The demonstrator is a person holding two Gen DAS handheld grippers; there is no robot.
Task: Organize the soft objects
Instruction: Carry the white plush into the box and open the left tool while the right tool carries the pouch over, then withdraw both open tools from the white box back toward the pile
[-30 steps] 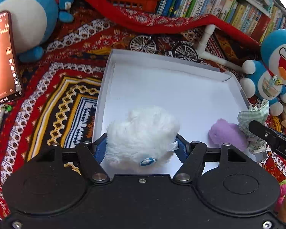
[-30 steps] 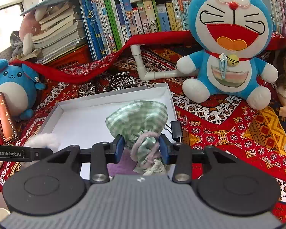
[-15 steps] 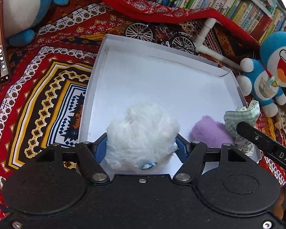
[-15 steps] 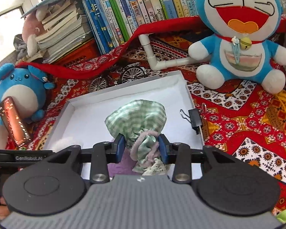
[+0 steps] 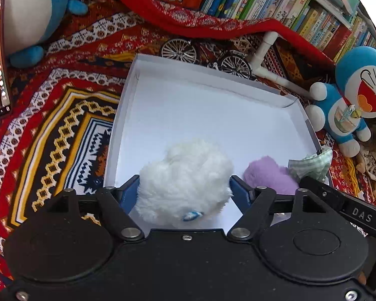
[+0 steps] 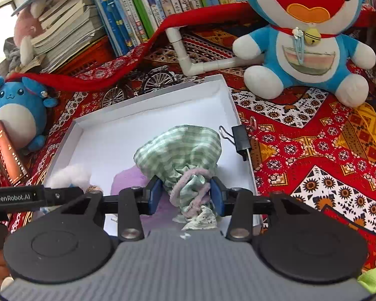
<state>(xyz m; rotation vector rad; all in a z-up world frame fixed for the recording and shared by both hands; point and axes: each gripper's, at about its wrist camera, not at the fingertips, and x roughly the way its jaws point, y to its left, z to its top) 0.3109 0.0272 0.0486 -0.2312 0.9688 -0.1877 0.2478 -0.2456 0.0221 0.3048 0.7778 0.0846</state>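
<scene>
A shallow white box [image 5: 200,75] lies on the patterned cloth; it also shows in the right wrist view [image 6: 148,105]. My left gripper [image 5: 184,192] is shut on a white fluffy plush [image 5: 185,178] over the box's near left part. A purple fluffy plush [image 5: 268,173] lies inside the box beside it, and also shows in the right wrist view [image 6: 127,178]. My right gripper [image 6: 185,195] is shut on a green checked cloth pouch [image 6: 180,150] tied with a pink band, over the box's near right part. The pouch also shows in the left wrist view [image 5: 310,164].
A Doraemon plush [image 6: 305,37] sits right of the box, a blue round plush [image 6: 10,107] and a lit phone [image 6: 5,153] left. A model bicycle [image 5: 205,55], white pipe [image 6: 198,62], red scarf and books stand behind. A black binder clip [image 6: 240,138] sits on the box's right rim.
Both grippers have shifted a little over the box with their loads still held. The purple plush and pouch show closer to the white plush in the left wrist view.
</scene>
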